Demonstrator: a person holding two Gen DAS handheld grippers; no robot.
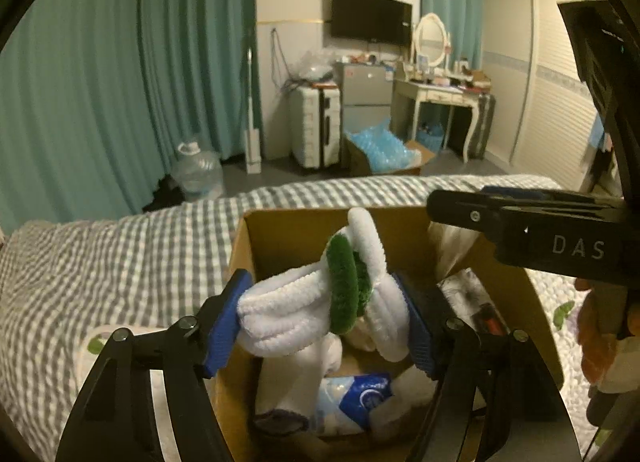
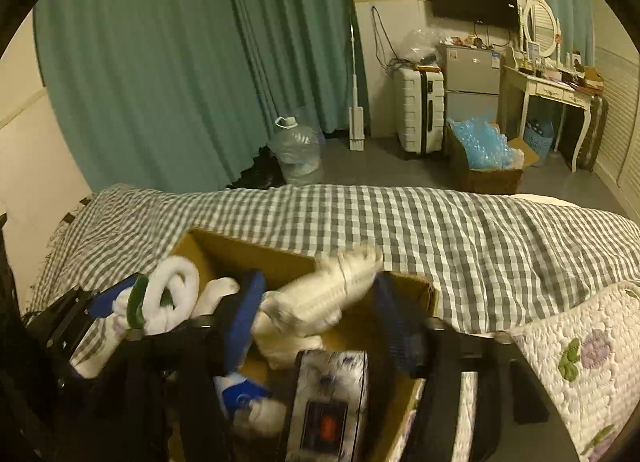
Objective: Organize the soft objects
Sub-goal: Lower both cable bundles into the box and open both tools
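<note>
White-and-green plush toy [image 1: 320, 298]; brown cardboard box [image 1: 288, 238]; grey-white checked bedspread [image 1: 100, 262]; teal curtains [image 1: 120, 82].

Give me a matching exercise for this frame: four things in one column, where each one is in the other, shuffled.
Things:
1. white and green plush
2. cardboard box
3. blue and white packet
4. television

Places:
a. on the wall
b. on the checked bedspread
c. at the bottom of the box
d. between the pads of the left gripper

Pairs: 1-d, 2-b, 3-c, 4-a
</note>
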